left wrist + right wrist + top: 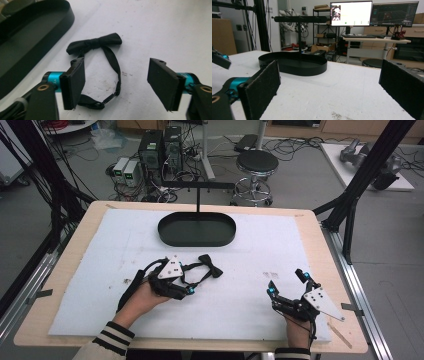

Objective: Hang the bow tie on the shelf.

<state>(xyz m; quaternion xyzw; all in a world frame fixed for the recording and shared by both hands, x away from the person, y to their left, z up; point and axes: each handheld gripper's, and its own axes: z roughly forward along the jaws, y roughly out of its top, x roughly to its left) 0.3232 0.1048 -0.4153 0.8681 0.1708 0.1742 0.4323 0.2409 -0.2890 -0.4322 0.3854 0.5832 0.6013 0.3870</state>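
Observation:
A black bow tie (211, 265) with a thin strap loop lies flat on the white pad, left of centre. In the left gripper view its knot (93, 42) is ahead and the strap (117, 75) curves down between the jaws. The strap's near end runs under the left pad (73, 85). My left gripper (117, 85) stands open around the strap, pads apart from it; in the high view the left gripper (192, 279) is just left of the bow. My right gripper (286, 281) rests open at the front right with nothing between its pads (265, 85).
A black oval tray (165, 232) sits at the back centre of the white pad (260, 250), with a T-shaped black stand (198, 185) rising from it. The tray (37, 32) is close on the left gripper's left. The wooden table edge (330, 270) borders the pad.

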